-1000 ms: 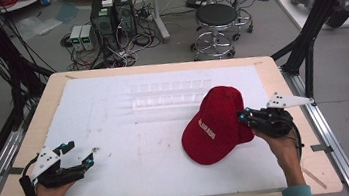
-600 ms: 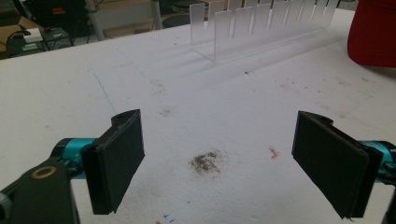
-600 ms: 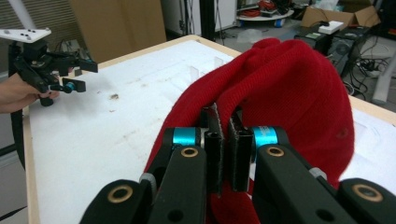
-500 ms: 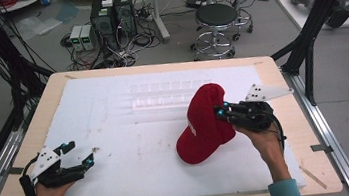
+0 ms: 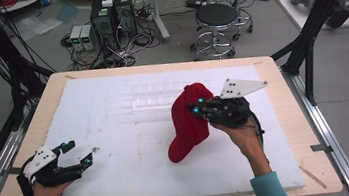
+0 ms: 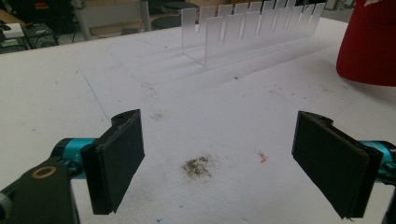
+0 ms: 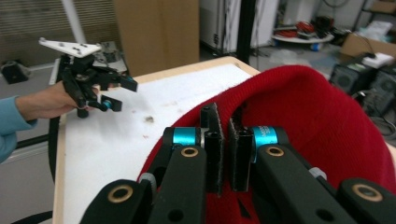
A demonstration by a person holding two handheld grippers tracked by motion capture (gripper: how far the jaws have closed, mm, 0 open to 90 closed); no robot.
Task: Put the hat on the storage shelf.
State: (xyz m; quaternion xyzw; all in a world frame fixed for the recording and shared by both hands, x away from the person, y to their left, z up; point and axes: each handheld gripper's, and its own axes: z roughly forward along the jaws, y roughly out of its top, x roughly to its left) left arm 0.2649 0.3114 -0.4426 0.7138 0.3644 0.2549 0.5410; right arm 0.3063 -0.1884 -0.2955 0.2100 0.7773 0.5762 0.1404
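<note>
White table [image 5: 116, 135]: right gripper [image 5: 195, 109] clamps red cap [image 5: 186, 127] mid-table, tilted.

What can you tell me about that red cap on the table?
The red cap looks like soft fabric, a rounded crown with a brim. It is tipped up on its side, its lower edge on the white table cover, right of centre. The right gripper is shut on its edge, holding it. Nothing else touches it.
</note>
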